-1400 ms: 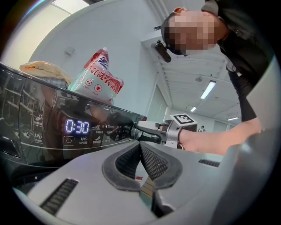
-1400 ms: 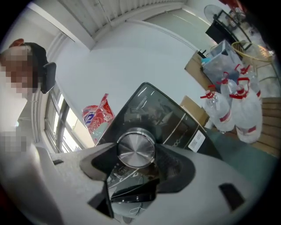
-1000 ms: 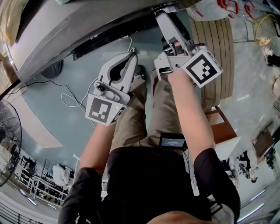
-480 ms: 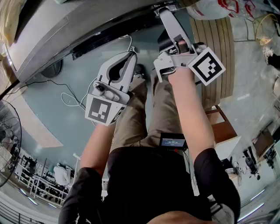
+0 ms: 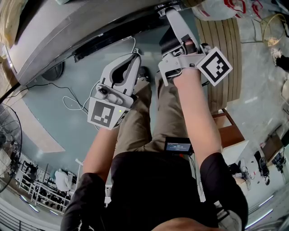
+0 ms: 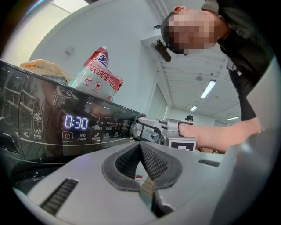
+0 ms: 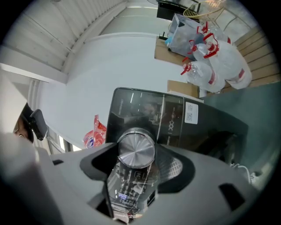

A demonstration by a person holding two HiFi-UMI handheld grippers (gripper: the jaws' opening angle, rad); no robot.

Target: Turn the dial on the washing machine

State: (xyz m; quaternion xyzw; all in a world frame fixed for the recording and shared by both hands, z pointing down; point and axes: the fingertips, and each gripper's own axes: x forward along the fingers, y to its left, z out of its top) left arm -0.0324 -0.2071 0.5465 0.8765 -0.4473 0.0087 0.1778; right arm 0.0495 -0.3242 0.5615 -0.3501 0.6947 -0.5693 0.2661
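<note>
Two grippers show in the head view: your right gripper reaches up to the washing machine, and your left gripper hangs short of the machine's front. In the left gripper view, your jaws are pressed together on nothing, pointing at the washing machine's dark panel, where the dial sits. In the right gripper view, your jaws clamp that silver dial from both sides, against the washing machine's panel.

Red-and-white pouch, white plastic bags, black fan, wooden slatted panel.
</note>
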